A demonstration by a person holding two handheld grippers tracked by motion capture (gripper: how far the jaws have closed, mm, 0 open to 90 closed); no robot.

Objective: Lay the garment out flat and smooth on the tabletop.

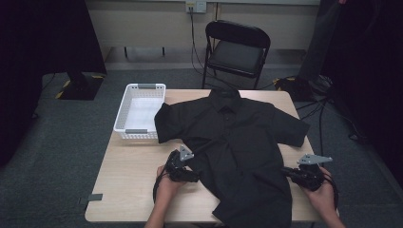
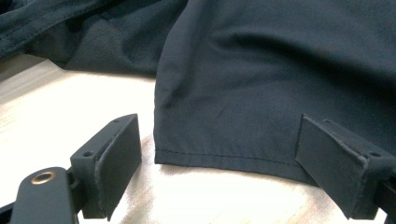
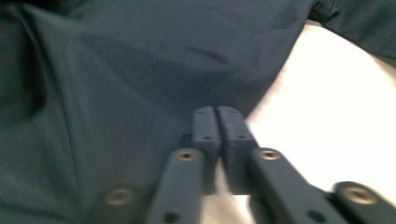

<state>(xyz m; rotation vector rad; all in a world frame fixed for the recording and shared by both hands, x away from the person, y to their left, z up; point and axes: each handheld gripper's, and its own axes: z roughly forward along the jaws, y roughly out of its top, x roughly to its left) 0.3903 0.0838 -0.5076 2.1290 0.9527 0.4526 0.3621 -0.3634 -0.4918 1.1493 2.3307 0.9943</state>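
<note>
Your hands come in from the bottom edge of the high view, forearms cut off there. Your left gripper sits at the shirt's left hem edge, jaws spread wide; in the left gripper view the stitched hem lies between the two pads, touching neither, so it has hold of nothing. Your right gripper is at the shirt's right edge, jaws pressed together. In the right gripper view the tips meet right at the fabric edge, but that view is blurred and you can't tell whether any cloth is pinched between them.

Shirt lies flat on the table, collar on the far side from both grippers, bottom hem hanging off the near table edge. Black on black: buttons and seams are hard to make out from above. White basket sits beyond your left gripper, with the shirt's sleeve overlapping its right rim.
</note>
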